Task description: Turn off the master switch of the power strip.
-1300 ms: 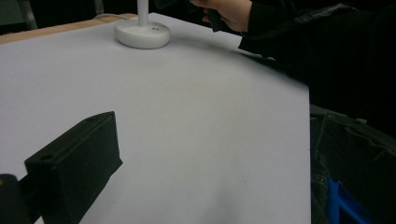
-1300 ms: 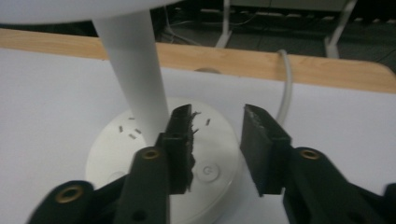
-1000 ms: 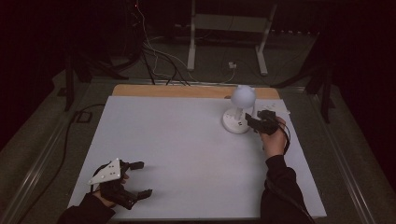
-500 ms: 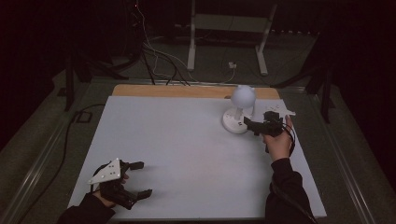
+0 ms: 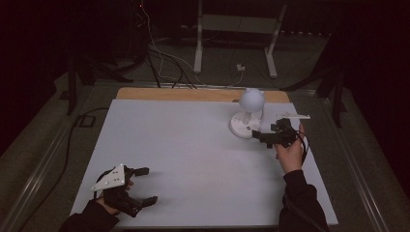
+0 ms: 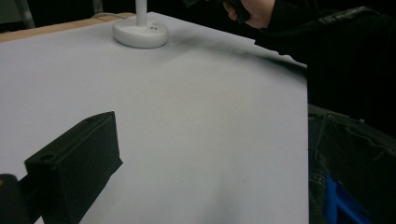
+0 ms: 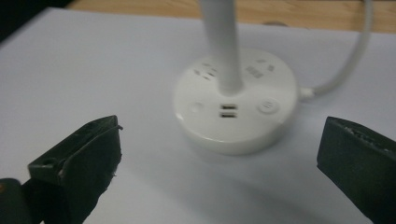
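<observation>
1. i am working two handheld grippers over a white worktop (image 5: 193,159) in a dim room. a small white desk lamp (image 5: 247,116) stands at the far right of the worktop, with a round base, a thin stem and a ball-shaped head.

2. what has just changed: the right gripper (image 5: 263,137) has just been opening its jaws, and they now stand spread wide with nothing between them. a second ago, in the high view, it sat close in against the lamp base; now it is a little back from it, toward my side.

3. i take this to mean the contact with the lamp base is over, probably a press on one of its controls, and the hand is letting go and backing off.

4. in the right gripper view the lamp base (image 7: 236,100) sits just ahead, centred between the two black jaws but beyond their tips, not touching either. its top shows two round buttons, socket holes and a pair of usb ports, and a white cord (image 7: 345,65) leaves to the right.

5. the left gripper (image 5: 145,186) rests at the near left corner of the worktop, well apart from the lamp, jaws released and empty.

6. the lamp head does not look lit, though i can't be sure.
</observation>
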Action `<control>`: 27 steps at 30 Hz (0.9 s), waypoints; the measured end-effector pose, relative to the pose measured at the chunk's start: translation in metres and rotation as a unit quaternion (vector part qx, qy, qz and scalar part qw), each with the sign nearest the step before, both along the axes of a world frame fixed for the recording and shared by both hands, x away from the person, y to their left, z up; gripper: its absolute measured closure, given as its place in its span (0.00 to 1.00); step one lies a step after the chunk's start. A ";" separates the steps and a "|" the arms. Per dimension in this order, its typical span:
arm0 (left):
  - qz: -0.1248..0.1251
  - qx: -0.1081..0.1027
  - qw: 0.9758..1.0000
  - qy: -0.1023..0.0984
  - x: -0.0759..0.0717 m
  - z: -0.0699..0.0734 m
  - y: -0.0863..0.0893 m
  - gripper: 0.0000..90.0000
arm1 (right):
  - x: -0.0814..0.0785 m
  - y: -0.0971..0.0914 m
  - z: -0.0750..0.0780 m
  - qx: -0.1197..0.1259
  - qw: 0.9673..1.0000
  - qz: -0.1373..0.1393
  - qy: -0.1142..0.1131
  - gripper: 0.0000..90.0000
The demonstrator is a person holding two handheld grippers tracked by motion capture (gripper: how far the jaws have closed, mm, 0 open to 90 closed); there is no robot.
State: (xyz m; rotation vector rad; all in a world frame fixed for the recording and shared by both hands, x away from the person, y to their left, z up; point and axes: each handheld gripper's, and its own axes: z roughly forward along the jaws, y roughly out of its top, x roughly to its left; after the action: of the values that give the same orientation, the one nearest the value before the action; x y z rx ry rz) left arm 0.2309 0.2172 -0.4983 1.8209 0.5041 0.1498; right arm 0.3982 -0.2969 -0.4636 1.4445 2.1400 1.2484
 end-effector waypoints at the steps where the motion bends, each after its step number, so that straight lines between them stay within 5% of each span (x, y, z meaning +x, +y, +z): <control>1: 0.000 0.000 1.000 0.000 0.000 0.000 0.000 0.00 | -0.002 0.001 0.001 0.000 1.000 0.005 0.000 0.00; 13: -0.001 0.000 1.000 -0.002 0.000 0.000 0.001 0.00 | -0.034 0.021 0.002 0.013 0.997 0.071 -0.040 0.00; 27: -0.002 -0.002 1.000 -0.003 0.000 0.001 0.001 0.00 | -0.075 0.031 -0.011 0.000 0.992 0.119 -0.037 0.00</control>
State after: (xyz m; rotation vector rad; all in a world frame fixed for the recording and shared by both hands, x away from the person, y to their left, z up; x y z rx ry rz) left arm 0.2304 0.2180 -0.4976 1.8170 0.4958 0.1506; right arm 0.3231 -0.2661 -0.4746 1.1476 2.3135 1.3601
